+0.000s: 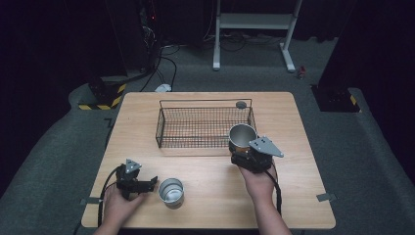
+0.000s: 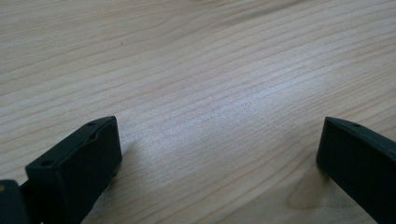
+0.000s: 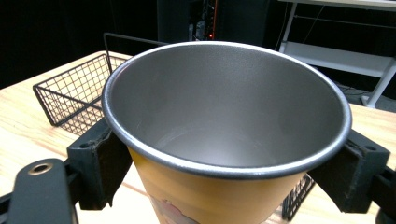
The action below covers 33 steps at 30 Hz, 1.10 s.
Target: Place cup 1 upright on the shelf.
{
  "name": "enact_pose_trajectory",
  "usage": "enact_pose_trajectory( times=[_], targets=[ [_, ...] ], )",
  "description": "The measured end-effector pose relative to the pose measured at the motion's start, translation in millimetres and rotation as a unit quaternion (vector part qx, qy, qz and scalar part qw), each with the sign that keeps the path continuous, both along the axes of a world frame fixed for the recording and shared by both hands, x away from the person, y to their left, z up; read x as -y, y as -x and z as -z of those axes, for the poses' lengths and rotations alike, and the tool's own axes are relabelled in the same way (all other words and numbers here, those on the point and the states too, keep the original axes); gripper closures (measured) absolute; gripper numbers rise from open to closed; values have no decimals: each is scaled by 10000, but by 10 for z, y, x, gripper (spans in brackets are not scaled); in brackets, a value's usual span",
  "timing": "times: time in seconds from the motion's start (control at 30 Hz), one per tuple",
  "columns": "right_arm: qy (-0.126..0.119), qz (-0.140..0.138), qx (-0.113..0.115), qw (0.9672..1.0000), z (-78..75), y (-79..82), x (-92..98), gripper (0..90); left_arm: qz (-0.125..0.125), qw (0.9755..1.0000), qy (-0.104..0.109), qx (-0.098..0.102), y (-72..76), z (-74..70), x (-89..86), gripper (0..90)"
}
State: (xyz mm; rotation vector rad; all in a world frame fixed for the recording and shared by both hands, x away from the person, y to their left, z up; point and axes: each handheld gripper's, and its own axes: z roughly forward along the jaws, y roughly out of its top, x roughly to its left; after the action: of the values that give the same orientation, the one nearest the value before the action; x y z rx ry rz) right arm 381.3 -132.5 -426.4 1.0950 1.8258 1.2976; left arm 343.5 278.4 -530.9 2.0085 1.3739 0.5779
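Observation:
A steel cup (image 1: 243, 134) with an orange outer wall (image 3: 210, 196) is held upright in my right gripper (image 1: 243, 146), whose jaws press on its two sides just below the rim. In the high view it hangs at the front right corner of the black wire basket (image 1: 169, 128). The basket (image 3: 65, 100) lies behind and left of the cup in the right gripper view. A second steel cup (image 1: 171, 192) stands on the table near the front edge. My left gripper (image 1: 152, 184) rests just left of it, open, with bare wood between its jaws (image 2: 219, 154).
The wooden table (image 1: 298, 161) carries the basket in its far middle. A small grey disc (image 1: 241, 104) lies by the basket's far right corner. Beyond the table are a white metal stand (image 1: 254, 22), cables on the floor and dark equipment.

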Motion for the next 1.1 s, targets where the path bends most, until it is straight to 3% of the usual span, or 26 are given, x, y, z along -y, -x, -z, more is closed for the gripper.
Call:
enact_pose_trajectory(
  times=[0.3,0.4,0.63,1.1],
  targets=[
    [68,135,111,9998,-82,-55,-70,144,-11,10000,6,-5,-3,-1,3,3],
    [-30,191,34,9998,-91,-112,-82,144,-10,10000,5,-5,-3,-1,3,3],
    [0,239,48,9997,-178,-199,-120,144,-13,10000,7,-4,-3,0,3,3],
    [-143,177,-71,9997,-346,-385,-202,144,-25,10000,0,3,-3,-1,5,7]
  ],
)
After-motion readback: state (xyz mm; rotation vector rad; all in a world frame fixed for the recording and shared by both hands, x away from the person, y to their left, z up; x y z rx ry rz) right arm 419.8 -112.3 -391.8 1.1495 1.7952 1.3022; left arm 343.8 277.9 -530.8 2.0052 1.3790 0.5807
